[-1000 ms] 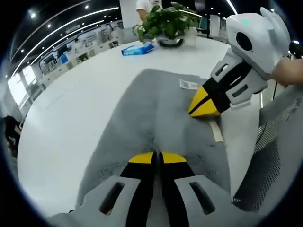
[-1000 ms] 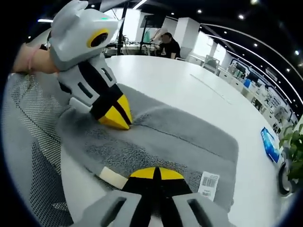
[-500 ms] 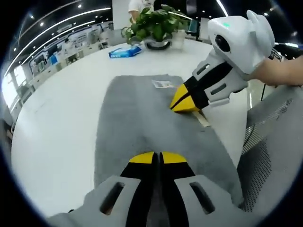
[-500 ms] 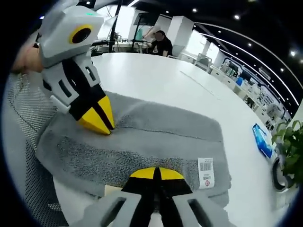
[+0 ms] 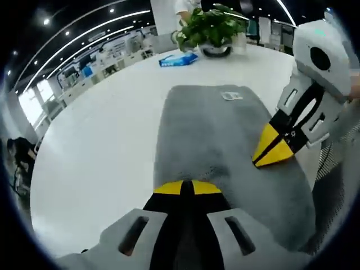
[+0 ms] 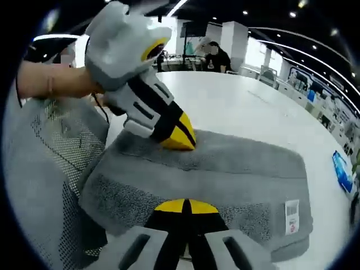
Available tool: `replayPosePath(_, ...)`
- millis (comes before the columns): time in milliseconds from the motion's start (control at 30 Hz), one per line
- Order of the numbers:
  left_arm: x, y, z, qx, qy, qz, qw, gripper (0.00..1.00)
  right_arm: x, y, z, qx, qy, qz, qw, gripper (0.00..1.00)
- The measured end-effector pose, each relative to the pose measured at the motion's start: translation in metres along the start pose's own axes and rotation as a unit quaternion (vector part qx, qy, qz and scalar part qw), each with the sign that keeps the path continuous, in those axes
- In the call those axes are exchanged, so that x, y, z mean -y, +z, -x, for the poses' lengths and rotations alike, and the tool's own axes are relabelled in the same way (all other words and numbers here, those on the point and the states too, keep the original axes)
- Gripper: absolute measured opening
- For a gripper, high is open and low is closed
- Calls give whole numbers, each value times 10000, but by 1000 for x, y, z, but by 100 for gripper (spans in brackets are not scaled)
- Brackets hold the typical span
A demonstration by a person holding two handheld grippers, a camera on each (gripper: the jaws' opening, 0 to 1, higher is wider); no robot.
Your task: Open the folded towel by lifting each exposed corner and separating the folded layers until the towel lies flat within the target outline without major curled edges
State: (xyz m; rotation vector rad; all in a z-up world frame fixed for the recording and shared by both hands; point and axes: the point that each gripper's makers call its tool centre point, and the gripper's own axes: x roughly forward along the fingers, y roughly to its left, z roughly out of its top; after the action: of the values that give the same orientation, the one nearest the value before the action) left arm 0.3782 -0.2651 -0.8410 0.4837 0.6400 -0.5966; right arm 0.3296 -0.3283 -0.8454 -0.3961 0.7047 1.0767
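Left gripper view: left gripper [image 5: 186, 187] at bottom centre, yellow-tipped jaws pressed together on the near edge of the grey towel [image 5: 214, 135]. Towel runs from bottom centre toward upper right across the white table [image 5: 107, 129]. Right gripper [image 5: 274, 153] enters at right, jaws closed, tip on the towel's right edge. White label [image 5: 231, 95] on the towel's far end; print too small to read. Potted plant [image 5: 211, 28] and a blue packet [image 5: 178, 58] at top centre, writing illegible.

Right gripper view: right gripper [image 6: 186, 206] at bottom centre, jaws closed on the towel [image 6: 225, 174] edge. Left gripper [image 6: 179, 136] at centre left, tip on the towel's far edge. Label [image 6: 291, 216] at lower right shows a barcode, red mark below; text unreadable. Grey mesh chair [image 6: 45, 169] at left.
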Motion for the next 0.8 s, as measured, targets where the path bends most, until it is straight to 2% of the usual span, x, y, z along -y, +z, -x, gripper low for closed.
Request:
replayPosePath(100, 0, -1, 0, -20, -11, 70, 10000, 0, -1, 0, 0, -12, 7, 74, 10000, 0)
replayPosePath(167, -1, -2, 0, -79, -33, 265, 9996, 0, -1, 0, 0, -34, -32, 136, 9999, 0)
replayPosePath(267, 0, -3, 0, -155, -58, 388, 9991, 0, 2, -1, 0, -77, -103, 47, 9999, 0)
replayPosePath(400, 7, -4, 2, -220, -181, 187, 9994, 0, 7, -3, 2, -84, -110, -123, 9998, 0)
replayPosePath(567, 19, -2, 4, -286, -292, 55, 9991, 0, 18, -7, 6, -126, -333, -229, 9991, 0)
replayPosePath(800, 28, -1, 5, -249, -541, 203, 9980, 0, 30, -10, 10, -165, -583, -175, 9980, 0)
